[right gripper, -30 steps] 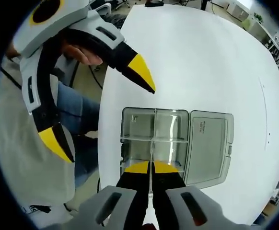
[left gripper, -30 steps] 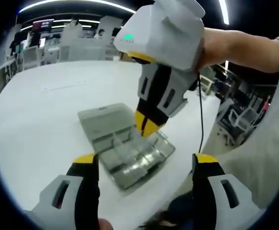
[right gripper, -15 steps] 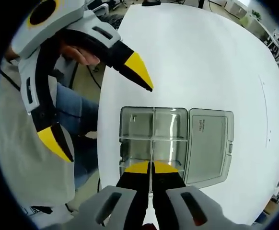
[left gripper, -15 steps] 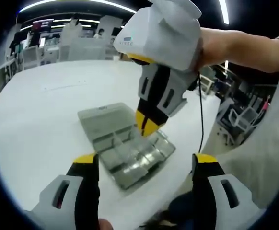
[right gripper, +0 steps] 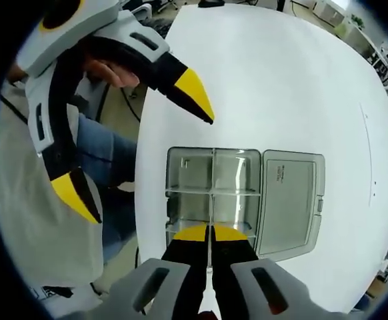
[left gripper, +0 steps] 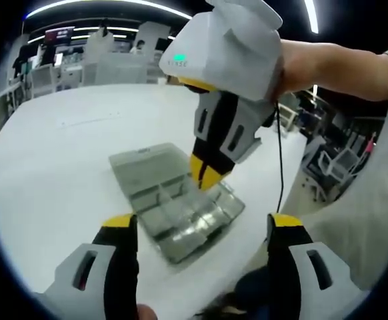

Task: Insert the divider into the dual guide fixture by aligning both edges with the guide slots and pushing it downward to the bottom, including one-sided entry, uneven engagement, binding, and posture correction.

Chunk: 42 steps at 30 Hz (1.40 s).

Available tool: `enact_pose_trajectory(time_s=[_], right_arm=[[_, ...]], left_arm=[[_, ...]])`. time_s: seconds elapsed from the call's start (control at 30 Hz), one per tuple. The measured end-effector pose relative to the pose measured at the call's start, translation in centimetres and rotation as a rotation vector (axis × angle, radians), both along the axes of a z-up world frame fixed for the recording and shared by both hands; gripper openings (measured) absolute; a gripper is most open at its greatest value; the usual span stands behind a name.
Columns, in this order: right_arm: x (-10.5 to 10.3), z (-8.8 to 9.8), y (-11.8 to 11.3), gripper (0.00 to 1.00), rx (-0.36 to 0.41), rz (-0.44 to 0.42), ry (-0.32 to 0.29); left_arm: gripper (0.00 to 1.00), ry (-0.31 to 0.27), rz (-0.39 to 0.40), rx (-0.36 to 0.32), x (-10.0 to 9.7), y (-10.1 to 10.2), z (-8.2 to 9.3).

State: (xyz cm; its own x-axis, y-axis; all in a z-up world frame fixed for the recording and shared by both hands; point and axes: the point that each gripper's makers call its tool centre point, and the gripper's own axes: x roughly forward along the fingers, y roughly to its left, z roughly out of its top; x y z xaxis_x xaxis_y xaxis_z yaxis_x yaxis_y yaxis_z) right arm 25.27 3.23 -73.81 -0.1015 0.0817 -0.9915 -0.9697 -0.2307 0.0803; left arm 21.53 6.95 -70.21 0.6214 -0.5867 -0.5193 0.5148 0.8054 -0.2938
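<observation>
A clear grey plastic compartment box (right gripper: 213, 200) with its flat hinged lid (right gripper: 291, 200) laid open sits at lower centre of the right gripper view, on a smooth white worktop (right gripper: 281, 87). The right gripper (right gripper: 209, 233), yellow-tipped, has its fingers pressed on a thin clear plastic divider (right gripper: 211, 212) standing edge-on over the box's middle. At upper left, the left gripper (right gripper: 141, 157) hangs with its fingers spread wide.

In the left gripper view, the box (left gripper: 174, 203) lies at centre under the right gripper (left gripper: 206, 175).

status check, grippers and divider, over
Right gripper shut on clear divider, standing in the open box. Left gripper open, holding nothing. Nothing in the way.
</observation>
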Motion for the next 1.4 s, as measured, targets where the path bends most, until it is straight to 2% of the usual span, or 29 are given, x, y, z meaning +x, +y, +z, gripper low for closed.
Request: enact_pose_trajectory(time_s=[0.5, 0.53, 1.0, 1.4], right_arm=[[0.1, -0.2, 0.2, 0.00, -0.009, -0.020, 0.005], [0.1, -0.3, 0.2, 0.00, -0.011, 0.004, 0.003], [0.8, -1.9, 0.7, 0.00, -0.048, 0.035, -0.003], [-0.1, -2.0, 0.7, 0.00, -0.055, 0.076, -0.018]], left_arm=[[0.77, 0.003, 0.001, -0.001, 0.0, -0.1, 0.0], [0.77, 0.003, 0.002, -0.002, 0.0, -0.1, -0.1], [0.77, 0.005, 0.008, -0.004, 0.0, 0.3, -0.2], [0.77, 0.009, 0.010, -0.004, -0.1, 0.4, -0.3]])
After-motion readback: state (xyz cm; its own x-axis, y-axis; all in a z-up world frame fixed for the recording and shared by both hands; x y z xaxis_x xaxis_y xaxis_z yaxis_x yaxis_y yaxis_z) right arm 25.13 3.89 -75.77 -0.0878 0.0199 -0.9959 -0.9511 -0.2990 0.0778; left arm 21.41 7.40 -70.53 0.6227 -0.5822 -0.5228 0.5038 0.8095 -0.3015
